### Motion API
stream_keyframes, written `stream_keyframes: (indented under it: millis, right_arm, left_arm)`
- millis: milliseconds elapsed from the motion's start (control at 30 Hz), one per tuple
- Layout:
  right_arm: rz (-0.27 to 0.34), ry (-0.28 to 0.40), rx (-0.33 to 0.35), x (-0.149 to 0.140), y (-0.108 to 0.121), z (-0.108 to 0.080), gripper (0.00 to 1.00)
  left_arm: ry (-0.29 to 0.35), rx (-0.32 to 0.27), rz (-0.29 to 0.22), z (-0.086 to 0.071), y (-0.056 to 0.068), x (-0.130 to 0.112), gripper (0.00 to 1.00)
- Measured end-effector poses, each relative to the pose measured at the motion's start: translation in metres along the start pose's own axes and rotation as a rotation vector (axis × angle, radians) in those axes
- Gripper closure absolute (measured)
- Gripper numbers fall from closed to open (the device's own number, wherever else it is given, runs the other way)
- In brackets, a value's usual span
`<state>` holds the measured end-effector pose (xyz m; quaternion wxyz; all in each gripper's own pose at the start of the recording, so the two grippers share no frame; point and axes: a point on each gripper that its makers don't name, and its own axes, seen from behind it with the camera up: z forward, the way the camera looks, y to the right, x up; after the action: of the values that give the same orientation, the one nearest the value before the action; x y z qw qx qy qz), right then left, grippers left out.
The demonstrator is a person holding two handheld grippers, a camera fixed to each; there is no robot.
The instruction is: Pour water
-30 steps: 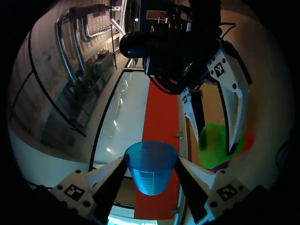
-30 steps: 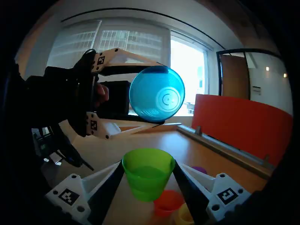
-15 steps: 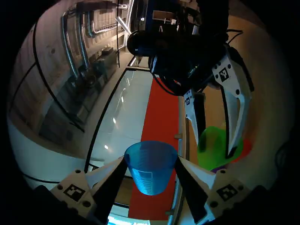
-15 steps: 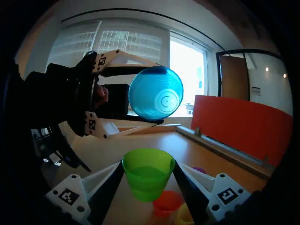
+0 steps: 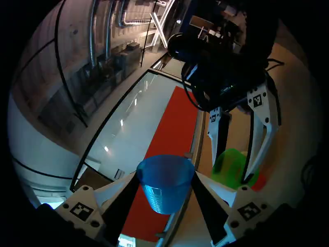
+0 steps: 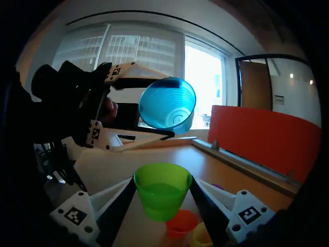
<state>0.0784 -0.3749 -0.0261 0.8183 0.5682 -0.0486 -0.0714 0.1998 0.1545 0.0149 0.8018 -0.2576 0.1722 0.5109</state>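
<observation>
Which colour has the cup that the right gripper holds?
The cup is green; the right gripper view shows it best.

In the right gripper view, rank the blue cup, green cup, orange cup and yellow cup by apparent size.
1. green cup and blue cup: look alike; green is nearer the camera, so unranked.
2. orange cup, partly hidden.
3. yellow cup, partly hidden.

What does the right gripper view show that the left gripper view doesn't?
Right gripper view: a bright window, a yellow cup near the bottom, and the inside of the green cup, which looks partly full.
Left gripper view: shiny pipes up on the ceiling and a big glass wall.
Both: the blue cup, the green cup and the red divider.
</observation>
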Motion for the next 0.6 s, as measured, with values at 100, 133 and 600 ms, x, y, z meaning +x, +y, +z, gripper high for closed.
stream_keyframes:
  millis: [100, 133, 600]
  right_arm:
    - [0.0, 0.002, -0.001, 0.0003, 0.0002, 0.0003, 0.08]
    - [0.0, 0.002, -0.002, 0.0006, 0.0001, 0.0003, 0.08]
    - [-0.003, 0.006, -0.008, 0.0047, 0.0015, -0.0011, 0.07]
  left_arm:
    - [-0.003, 0.002, -0.063, -0.0006, -0.0021, -0.0021, 0.15]
    - [-0.003, 0.001, -0.084, -0.001, -0.0027, -0.0027, 0.15]
    - [-0.007, -0.026, -0.398, -0.0071, -0.004, -0.0073, 0.15]
